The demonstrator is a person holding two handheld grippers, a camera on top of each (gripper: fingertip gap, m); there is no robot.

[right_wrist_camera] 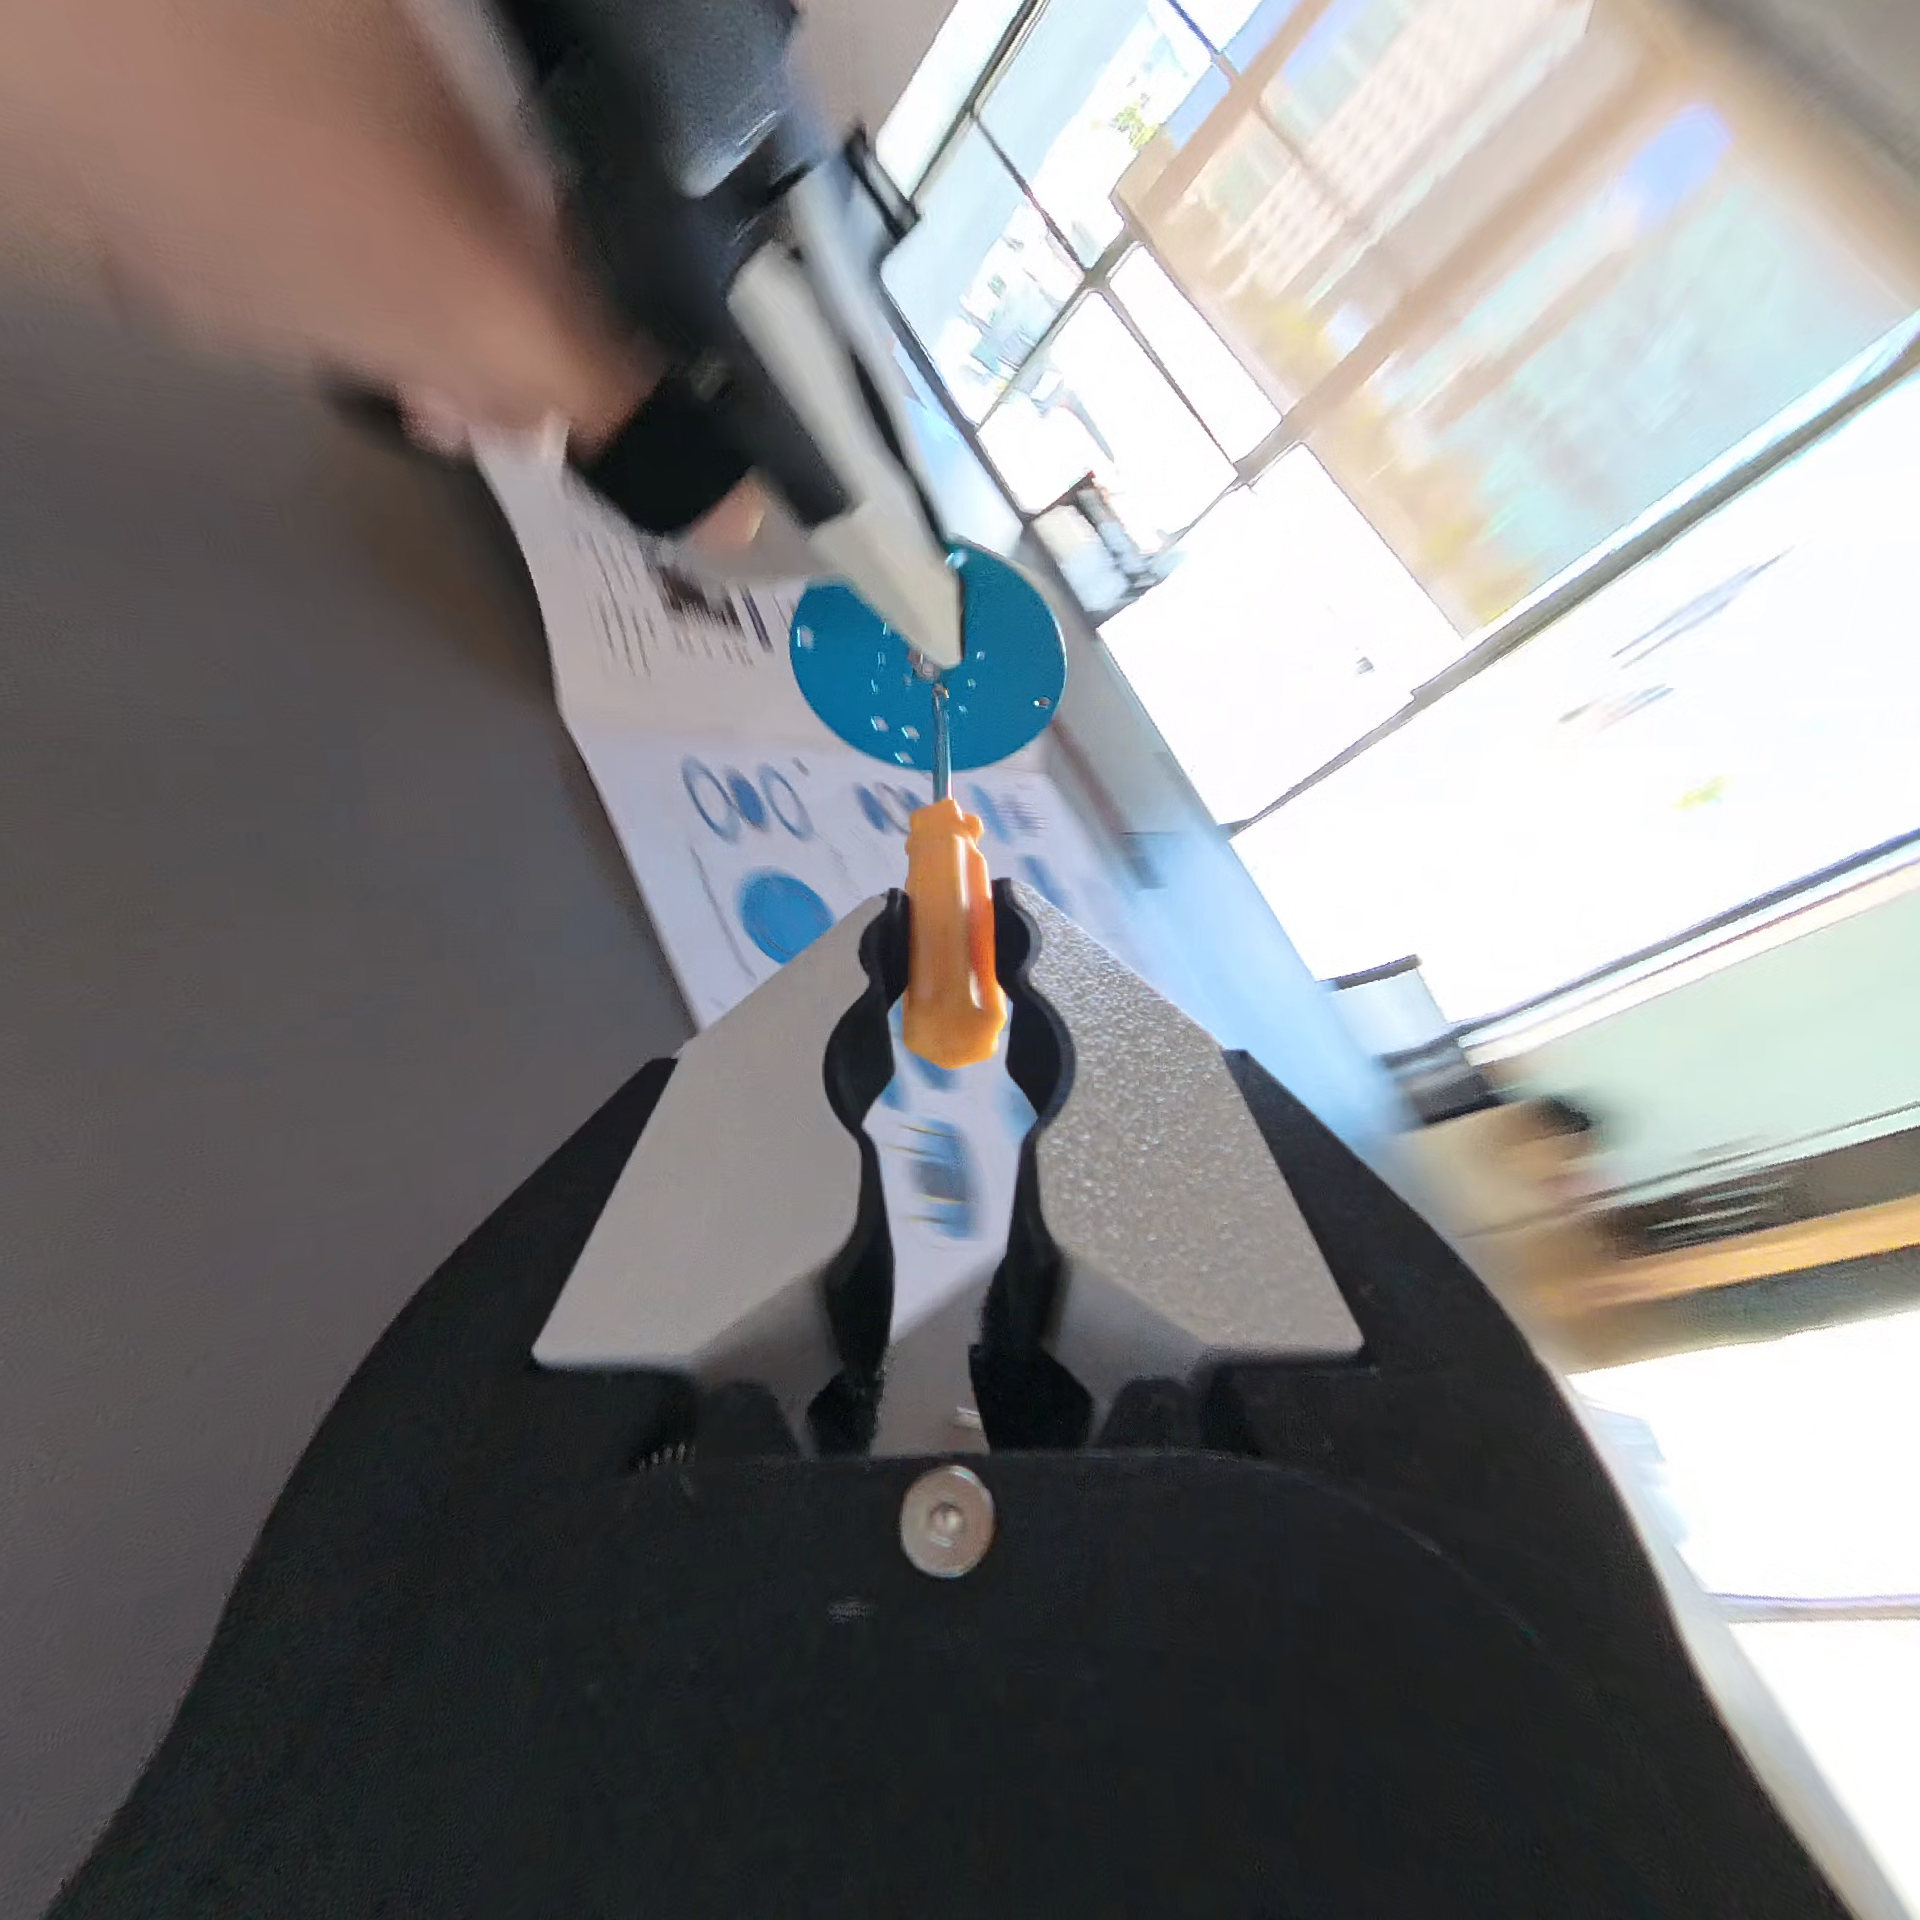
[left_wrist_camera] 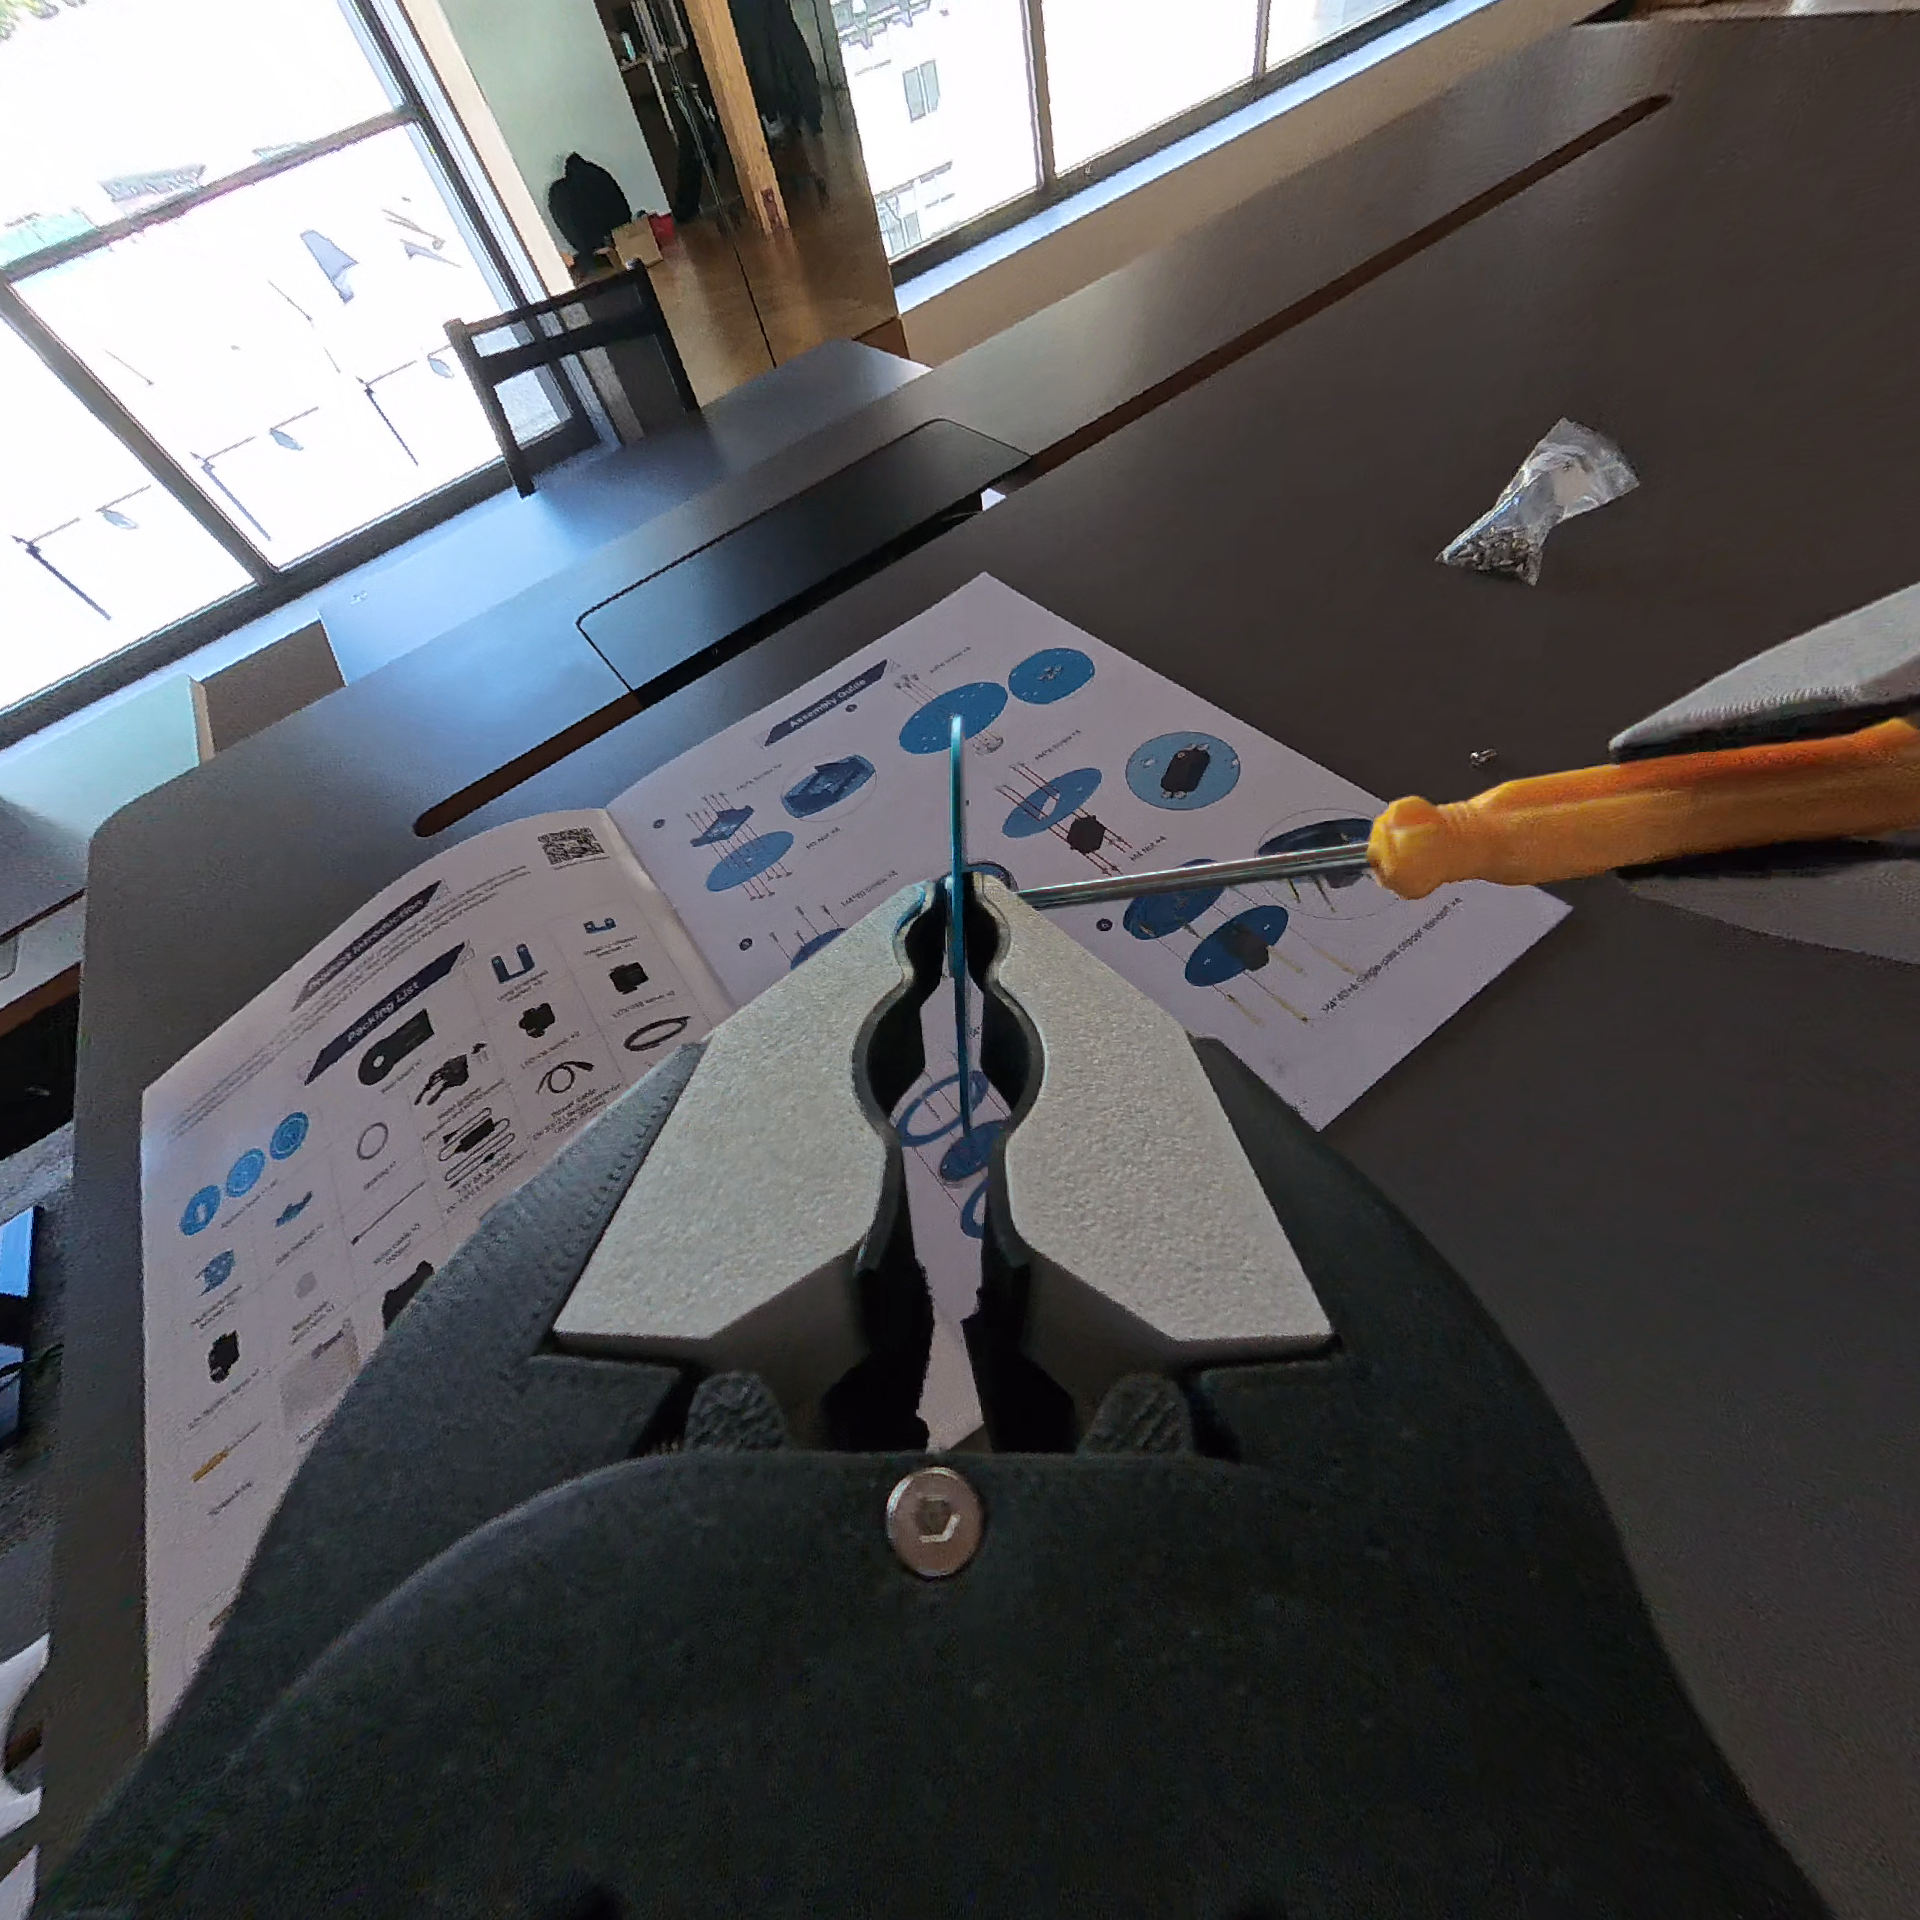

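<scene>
Printed headings and a square code — open booklet (left_wrist_camera: 623, 997).

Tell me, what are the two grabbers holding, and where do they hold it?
The left gripper pinches a thin blue disc edge-on, near its middle. The right gripper clamps an orange screwdriver by its handle.

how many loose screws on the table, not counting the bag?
1 visible: a loose screw on the dark table, beyond the screwdriver, below the bag of screws. Others may be hidden.
</scene>
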